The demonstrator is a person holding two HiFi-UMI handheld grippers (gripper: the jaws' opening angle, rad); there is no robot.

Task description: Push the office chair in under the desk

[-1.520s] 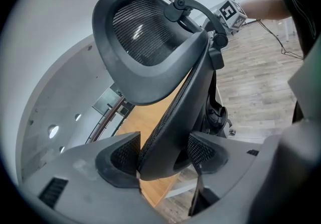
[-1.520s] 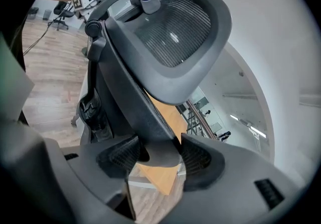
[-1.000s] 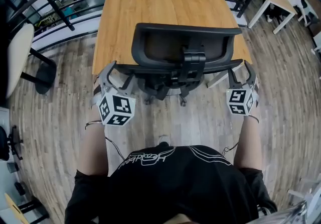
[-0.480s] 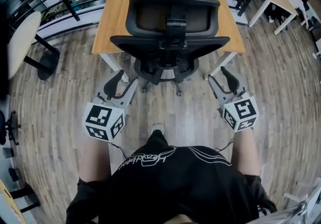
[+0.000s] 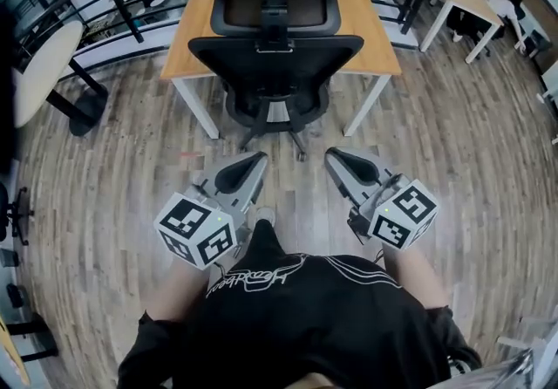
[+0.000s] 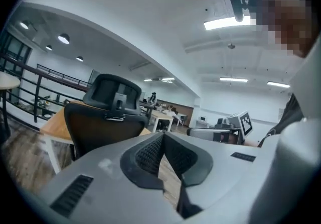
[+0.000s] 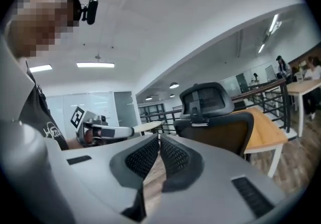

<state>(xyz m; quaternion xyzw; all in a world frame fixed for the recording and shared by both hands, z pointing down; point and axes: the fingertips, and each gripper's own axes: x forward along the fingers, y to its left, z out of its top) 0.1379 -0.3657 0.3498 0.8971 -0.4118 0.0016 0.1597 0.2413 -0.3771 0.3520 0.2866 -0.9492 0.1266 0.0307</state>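
Find the office chair (image 5: pixel 275 56) already nosed in at the near edge of the wooden desk (image 5: pixel 370 12), backrest toward the body, headrest (image 5: pixel 275 3) over the tabletop, castor base (image 5: pixel 277 121) between the two white front legs; read the seat as tucked beneath, though hidden behind the backrest. Note the left gripper (image 5: pixel 252 162) and the right gripper (image 5: pixel 336 159) held low before the torso, side by side above the plank floor (image 5: pixel 453 160), well apart from the chair. See in each gripper view the ribbed pads (image 6: pixel 148 153) brought together, having just been closing, with nothing between them: both pinched to, both empty. Judge the push as good as done and treat the rest as a check. Look for a backrest square to the desk edge and centred between the legs. If wanting more travel, reach forward with jaws together, set both tips on the backrest's outer edges at matching height, and press straight ahead with equal force, to keep the castors from swinging the base aside. Push low enough not to tip the back. Stop short of ramming any armrests, unseen from here, against the underside. Keep clear of the round white table (image 5: pixel 39 73) at the left and the black railing (image 5: pixel 122 8) beyond.
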